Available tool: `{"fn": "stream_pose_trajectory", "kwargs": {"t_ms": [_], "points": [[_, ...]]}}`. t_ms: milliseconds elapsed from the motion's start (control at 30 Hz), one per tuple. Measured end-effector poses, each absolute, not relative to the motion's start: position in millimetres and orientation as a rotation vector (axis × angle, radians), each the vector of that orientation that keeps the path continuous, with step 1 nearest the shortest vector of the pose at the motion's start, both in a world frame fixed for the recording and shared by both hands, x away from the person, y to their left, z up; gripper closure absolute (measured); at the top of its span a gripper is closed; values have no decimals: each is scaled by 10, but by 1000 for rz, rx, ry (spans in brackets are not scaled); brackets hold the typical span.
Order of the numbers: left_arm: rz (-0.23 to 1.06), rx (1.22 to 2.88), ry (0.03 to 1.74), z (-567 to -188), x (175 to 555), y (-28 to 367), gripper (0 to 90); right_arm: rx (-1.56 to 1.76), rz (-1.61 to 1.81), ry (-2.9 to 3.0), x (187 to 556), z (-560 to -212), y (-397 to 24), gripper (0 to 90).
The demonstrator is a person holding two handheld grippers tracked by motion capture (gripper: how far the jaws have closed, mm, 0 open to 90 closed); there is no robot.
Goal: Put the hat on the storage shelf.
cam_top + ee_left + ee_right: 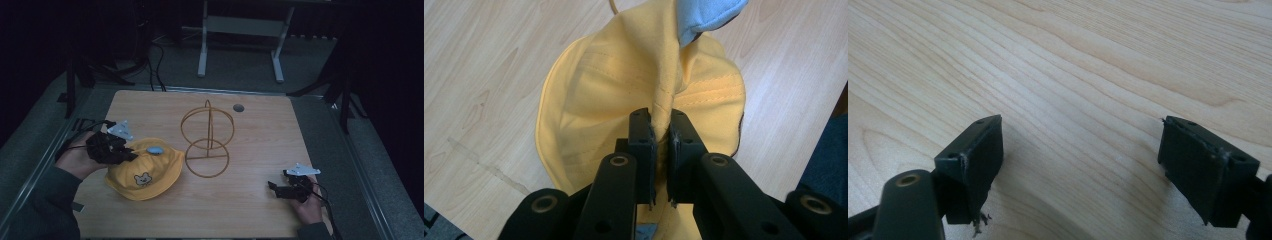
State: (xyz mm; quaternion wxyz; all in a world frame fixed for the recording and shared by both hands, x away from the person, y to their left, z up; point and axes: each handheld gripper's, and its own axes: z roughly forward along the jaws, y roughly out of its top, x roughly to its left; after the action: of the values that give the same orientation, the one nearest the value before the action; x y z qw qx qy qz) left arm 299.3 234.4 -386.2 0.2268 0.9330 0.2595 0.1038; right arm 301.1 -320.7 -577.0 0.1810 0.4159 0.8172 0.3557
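A yellow child's hat (145,170) with a small bear patch and a blue ear (155,149) lies at the left of the wooden table (250,205). My left gripper (131,156) is shut on a pinched fold of the hat's yellow cloth (663,107), and the blue ear (706,17) lies just beyond the fold. A gold wire stand (207,140) of hoops rises at the table's middle, just right of the hat. My right gripper (275,189) rests low over bare wood at the front right. In the right gripper view its jaws stand wide apart, and the gripper (1083,150) holds nothing.
A round grey grommet (238,107) sits in the tabletop at the back. A white metal frame (240,35) stands on the floor behind the table. Dark cables (155,65) run along the floor at the back left.
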Motion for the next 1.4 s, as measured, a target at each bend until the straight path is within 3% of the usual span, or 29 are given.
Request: {"fn": "stream_pose_trajectory", "kwargs": {"t_ms": [1400], "points": [[393,2475,837,-3659,3261,2539,832,1175,1008,2305,3004,-5772,-3211,181]]}}
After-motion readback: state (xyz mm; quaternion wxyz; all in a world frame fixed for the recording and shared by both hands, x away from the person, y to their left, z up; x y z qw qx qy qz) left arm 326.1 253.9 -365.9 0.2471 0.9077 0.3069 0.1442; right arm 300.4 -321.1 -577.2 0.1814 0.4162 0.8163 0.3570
